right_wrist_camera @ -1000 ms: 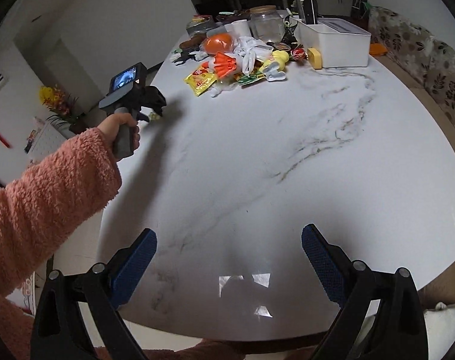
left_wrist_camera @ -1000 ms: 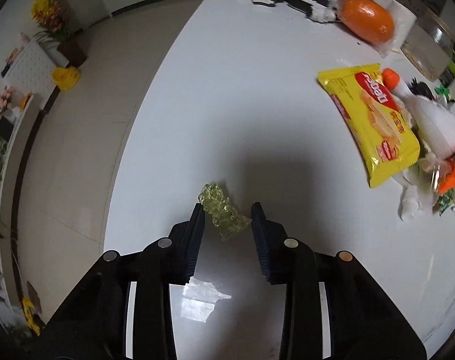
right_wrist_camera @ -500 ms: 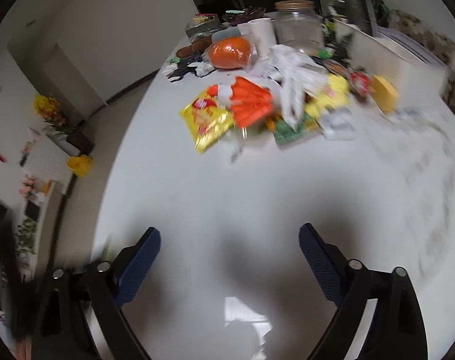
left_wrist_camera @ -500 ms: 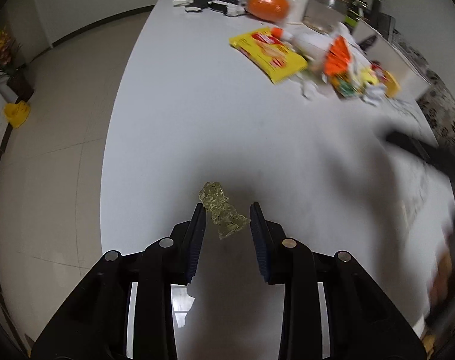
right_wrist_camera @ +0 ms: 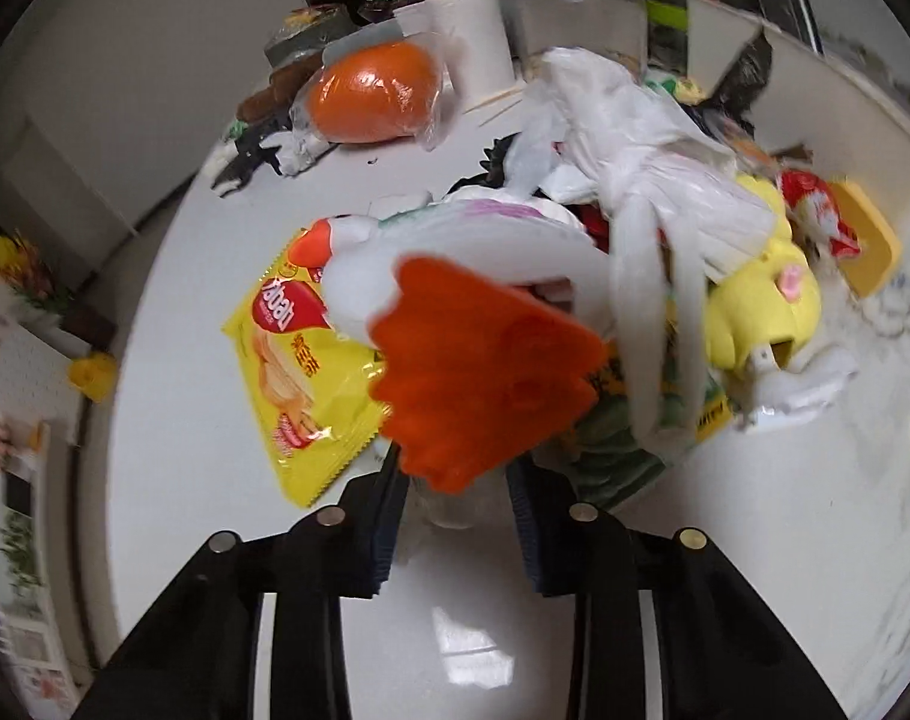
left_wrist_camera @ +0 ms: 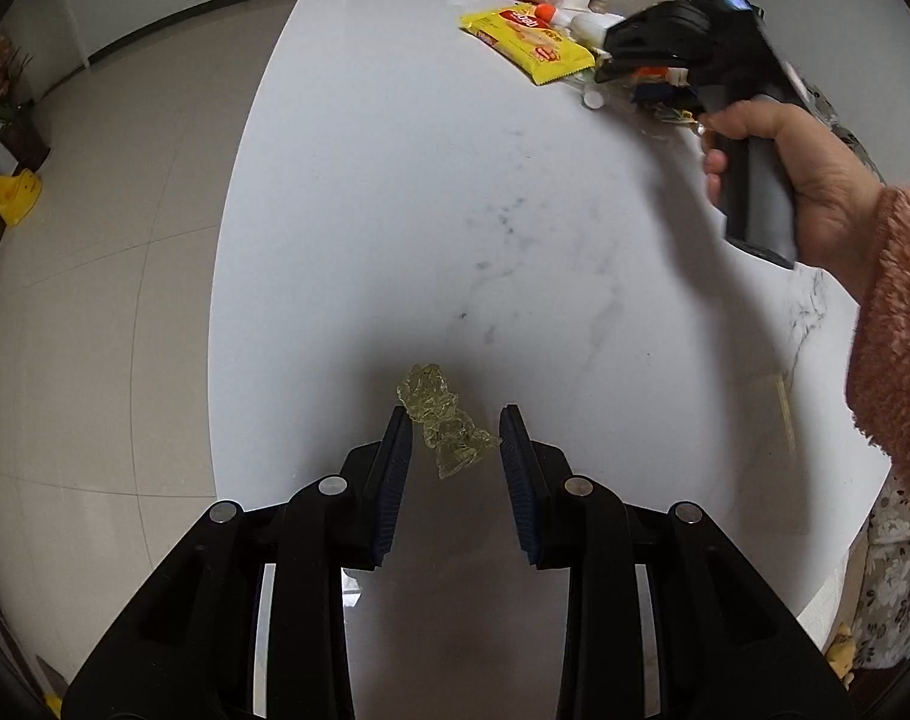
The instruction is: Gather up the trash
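My left gripper [left_wrist_camera: 455, 438] is shut on a crumpled yellow-green wrapper [left_wrist_camera: 446, 427] and holds it over the near part of the white marble table [left_wrist_camera: 395, 210]. My right gripper [right_wrist_camera: 455, 474] has narrowed around the orange webbed foot [right_wrist_camera: 485, 372] of a white toy duck [right_wrist_camera: 455, 240] at the near edge of the trash pile; whether the pads touch it I cannot tell. A yellow snack packet [right_wrist_camera: 299, 372] lies to its left. The right gripper also shows in the left wrist view [left_wrist_camera: 611, 66], at the pile.
The pile holds a white plastic bag [right_wrist_camera: 635, 138], a yellow toy [right_wrist_camera: 761, 306], an orange ball in plastic [right_wrist_camera: 371, 90], a paper cup [right_wrist_camera: 473, 36] and a glass jar [right_wrist_camera: 581, 0]. Tiled floor [left_wrist_camera: 95, 240] lies left of the table edge.
My right gripper has moved from the near table edge up to the trash pile and its jaws have narrowed around the duck's foot. My left gripper has kept the wrapper and turned right.
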### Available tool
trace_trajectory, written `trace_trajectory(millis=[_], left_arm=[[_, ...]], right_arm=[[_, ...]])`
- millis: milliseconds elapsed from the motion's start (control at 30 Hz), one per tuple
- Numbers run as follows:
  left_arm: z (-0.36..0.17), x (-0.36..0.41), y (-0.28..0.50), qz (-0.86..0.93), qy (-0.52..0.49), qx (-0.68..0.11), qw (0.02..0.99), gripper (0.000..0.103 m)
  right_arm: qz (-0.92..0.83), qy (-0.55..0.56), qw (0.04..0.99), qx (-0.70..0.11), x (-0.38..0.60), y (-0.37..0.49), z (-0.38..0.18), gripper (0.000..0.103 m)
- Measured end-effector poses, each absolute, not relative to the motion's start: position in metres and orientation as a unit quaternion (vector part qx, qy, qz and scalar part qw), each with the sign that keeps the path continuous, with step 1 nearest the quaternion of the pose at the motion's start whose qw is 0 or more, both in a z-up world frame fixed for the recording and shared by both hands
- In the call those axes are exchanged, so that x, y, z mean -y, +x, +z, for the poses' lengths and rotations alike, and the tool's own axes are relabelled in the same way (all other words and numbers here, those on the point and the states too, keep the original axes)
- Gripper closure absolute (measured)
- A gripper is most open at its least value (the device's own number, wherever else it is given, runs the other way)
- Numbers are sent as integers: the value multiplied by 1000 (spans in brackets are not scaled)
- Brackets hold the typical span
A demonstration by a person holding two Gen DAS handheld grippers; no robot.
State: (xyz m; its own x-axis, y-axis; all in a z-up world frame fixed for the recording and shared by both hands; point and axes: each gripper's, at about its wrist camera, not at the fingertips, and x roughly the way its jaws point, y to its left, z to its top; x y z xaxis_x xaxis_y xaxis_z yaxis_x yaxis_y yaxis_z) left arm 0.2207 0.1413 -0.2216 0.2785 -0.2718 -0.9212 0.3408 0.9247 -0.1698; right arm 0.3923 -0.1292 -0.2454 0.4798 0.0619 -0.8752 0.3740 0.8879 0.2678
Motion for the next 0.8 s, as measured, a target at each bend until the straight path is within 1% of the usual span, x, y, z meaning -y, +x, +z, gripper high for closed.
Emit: trace_trajectory(millis=[100,233,333,500,600,800], left_arm=[[-220,-137,222,-193,33,-568,800,73],[-208,-132,217,-195,32,-561,804,73],[-200,-124,208,-200,34,-554,808,73],[-190,-105,181,-205,42,-545,812,73],[-182,-92,150,-208,50,-538,815,73],[-184,-64,45,-213,69,-547,807,73]], right_arm=[[-69,206,838,-501,129,375,-231,71],[-37,226,837,-497,134,335,-214,71],[0,245,834,-494,138,287,-201,71],[49,247,835,-490,142,209,-180,71],[83,243,833,-490,146,150,-167,71],[161,195,822,-510,150,19,-161,71]])
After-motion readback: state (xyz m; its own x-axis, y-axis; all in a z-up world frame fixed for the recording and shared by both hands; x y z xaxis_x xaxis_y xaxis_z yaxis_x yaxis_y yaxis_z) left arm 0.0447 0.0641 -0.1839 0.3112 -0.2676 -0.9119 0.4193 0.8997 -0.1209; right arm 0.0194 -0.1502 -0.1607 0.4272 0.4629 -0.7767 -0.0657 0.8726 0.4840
